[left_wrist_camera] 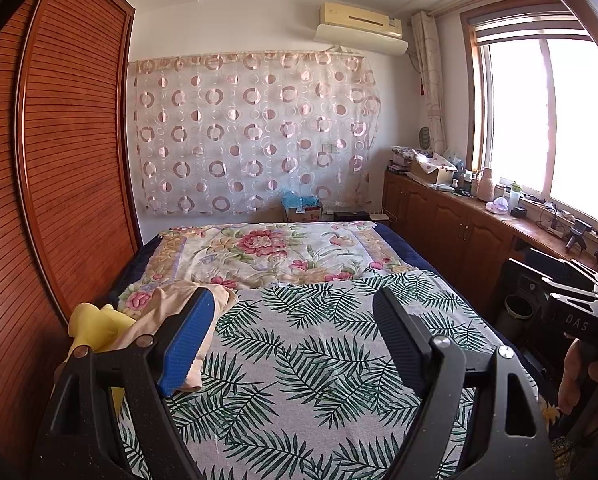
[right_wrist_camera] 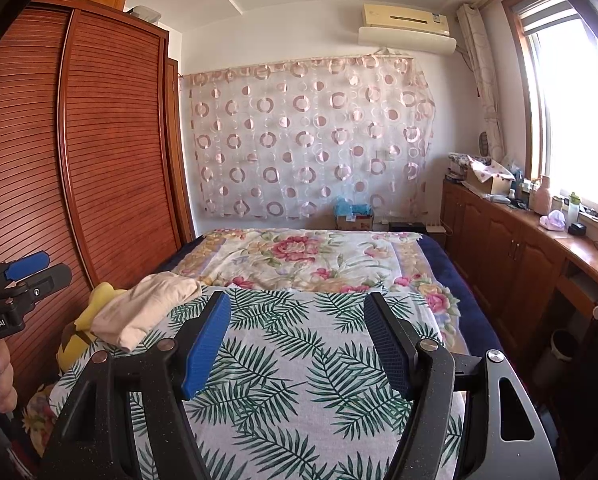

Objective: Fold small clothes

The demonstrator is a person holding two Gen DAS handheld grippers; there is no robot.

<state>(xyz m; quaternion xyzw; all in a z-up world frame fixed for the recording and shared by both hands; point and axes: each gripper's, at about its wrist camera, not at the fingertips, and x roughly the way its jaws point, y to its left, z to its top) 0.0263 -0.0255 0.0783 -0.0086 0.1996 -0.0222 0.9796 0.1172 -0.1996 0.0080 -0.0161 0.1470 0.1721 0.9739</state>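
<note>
Both hand-held grippers hover over a bed's palm-leaf sheet [right_wrist_camera: 299, 360], the left hand-held gripper [left_wrist_camera: 295, 328] and right hand-held gripper [right_wrist_camera: 299, 328] each spread wide and empty. A crumpled cream garment [right_wrist_camera: 147, 308] lies at the sheet's left edge, resting against a yellow plush toy [right_wrist_camera: 83, 320] beside the wooden wardrobe [right_wrist_camera: 111, 140].

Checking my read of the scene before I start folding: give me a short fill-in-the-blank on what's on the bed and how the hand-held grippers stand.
1. The cream garment lies bunched on the ____ side of the bed as the cameras see it.
2. The cloth under both hand-held grippers is printed with green ____.
3. Beside the cream garment lies a ____ coloured garment.
4. The left hand-held gripper and the right hand-held gripper are both ____, holding nothing.

Missing words: left; leaves; yellow; open
</note>
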